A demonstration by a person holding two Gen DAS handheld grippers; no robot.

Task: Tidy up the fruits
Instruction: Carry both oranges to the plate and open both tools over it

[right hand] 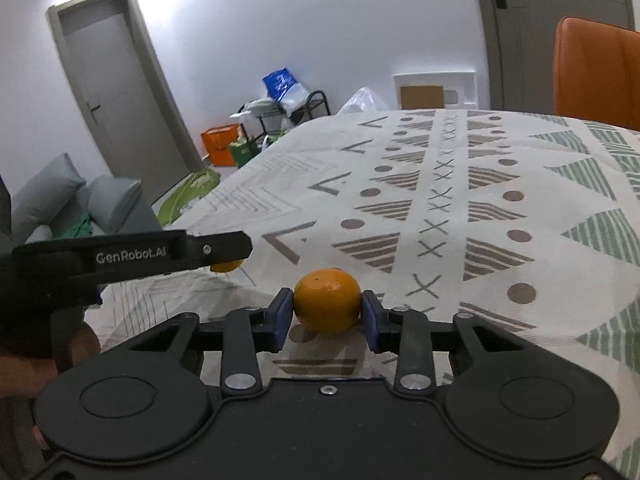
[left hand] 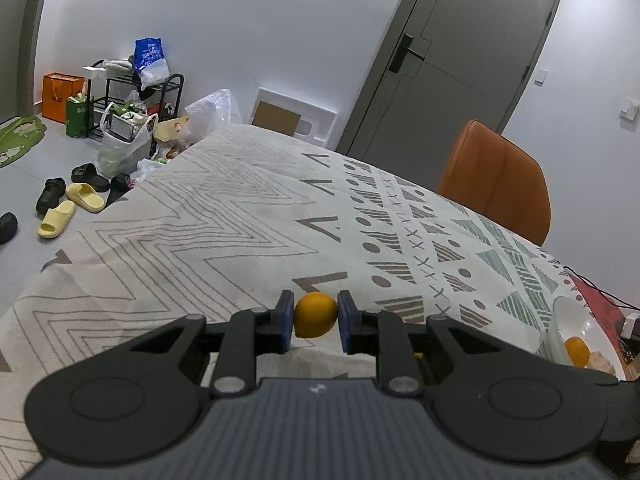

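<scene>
Altogether three oranges are visible. The left gripper [left hand: 316, 316] is clamped on a small orange [left hand: 315, 314], the right gripper [right hand: 326, 312] on a larger orange [right hand: 327, 300], both above the patterned tablecloth [left hand: 224, 220]. A third orange [left hand: 577, 351] lies in the white bowl [left hand: 560, 316], near right. The fruits are round, with no discernible long axis.

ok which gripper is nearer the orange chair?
Right, probably: the right gripper has the orange chair ahead-right across the table; the left gripper sits further left, away from it.

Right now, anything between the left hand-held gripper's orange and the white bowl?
Nothing visible. The left hand-held gripper holds its orange; only bare patterned tablecloth lies between it and the white bowl off to its right.
</scene>
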